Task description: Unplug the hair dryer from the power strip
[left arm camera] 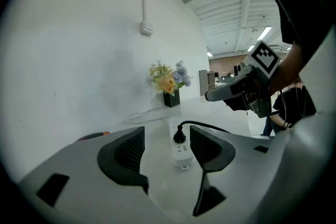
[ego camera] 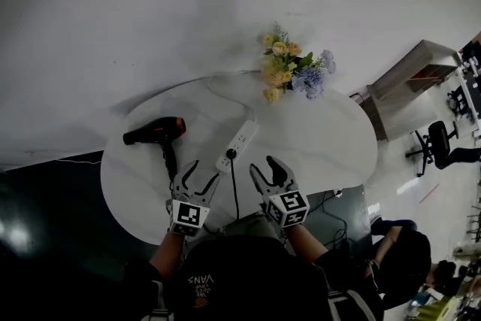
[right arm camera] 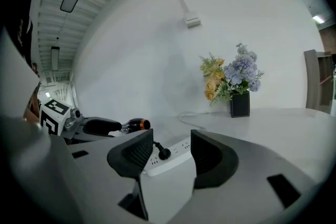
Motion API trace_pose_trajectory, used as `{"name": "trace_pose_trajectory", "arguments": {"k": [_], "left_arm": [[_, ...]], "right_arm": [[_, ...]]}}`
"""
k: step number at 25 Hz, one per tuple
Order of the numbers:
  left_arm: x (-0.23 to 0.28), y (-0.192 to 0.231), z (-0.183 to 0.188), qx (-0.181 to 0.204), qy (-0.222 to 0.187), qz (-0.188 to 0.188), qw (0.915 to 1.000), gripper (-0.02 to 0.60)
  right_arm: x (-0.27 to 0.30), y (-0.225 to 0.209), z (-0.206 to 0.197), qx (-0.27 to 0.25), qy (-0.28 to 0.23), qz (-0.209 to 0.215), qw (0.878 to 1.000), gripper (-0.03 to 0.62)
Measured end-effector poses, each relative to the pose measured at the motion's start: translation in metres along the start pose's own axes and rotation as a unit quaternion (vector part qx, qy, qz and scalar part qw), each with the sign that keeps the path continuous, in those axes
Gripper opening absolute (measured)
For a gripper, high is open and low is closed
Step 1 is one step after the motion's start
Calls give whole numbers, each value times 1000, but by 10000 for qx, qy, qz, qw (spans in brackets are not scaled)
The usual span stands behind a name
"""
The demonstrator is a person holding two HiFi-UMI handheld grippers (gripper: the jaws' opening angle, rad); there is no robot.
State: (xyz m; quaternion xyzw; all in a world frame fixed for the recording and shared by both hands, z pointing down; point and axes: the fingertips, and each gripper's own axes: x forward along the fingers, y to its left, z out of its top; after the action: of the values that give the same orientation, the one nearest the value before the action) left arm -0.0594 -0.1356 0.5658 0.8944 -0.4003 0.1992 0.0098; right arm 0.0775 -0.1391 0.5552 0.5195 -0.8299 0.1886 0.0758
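Hovering with jaws spread wide and empty, the left gripper and right gripper faced the white power strip just ahead, black plug seated toward its near end; the hair dryer lay ahead-left of the left gripper. Pulling the plug with the strip unpinned would likely drag the light strip along

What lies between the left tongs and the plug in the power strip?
Bare tabletop, then the near end of the power strip that holds the plug; the left gripper view shows this beyond the open left tongs.
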Motion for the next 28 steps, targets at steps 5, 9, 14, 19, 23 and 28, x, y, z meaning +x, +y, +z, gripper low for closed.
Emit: {"name": "trace_pose_trajectory", "arguments": {"k": [5, 9, 14, 19, 23, 28], "left_arm": [[17, -4, -19, -12, 290, 26, 9996, 276], [31, -11, -35, 94, 607, -76, 9981, 295], [46, -18, -51, 176, 872, -170, 9959, 311], [62, -24, -65, 410, 1117, -277, 9925, 318], [71, -24, -65, 541, 1253, -287, 9902, 319], [80, -30, -71, 701, 1394, -482, 9866, 321]], "right_arm": [[17, 2, -9, -370, 267, 261, 9986, 207], [30, 4, -20, -515, 471, 462, 9965, 207], [45, 7, -30, -720, 677, 710, 9926, 207], [59, 15, -42, -962, 829, 1134, 9854, 207], [70, 17, -48, -1200, 909, 1404, 9786, 207], [82, 20, -53, -1433, 1012, 1624, 9710, 207]]}}
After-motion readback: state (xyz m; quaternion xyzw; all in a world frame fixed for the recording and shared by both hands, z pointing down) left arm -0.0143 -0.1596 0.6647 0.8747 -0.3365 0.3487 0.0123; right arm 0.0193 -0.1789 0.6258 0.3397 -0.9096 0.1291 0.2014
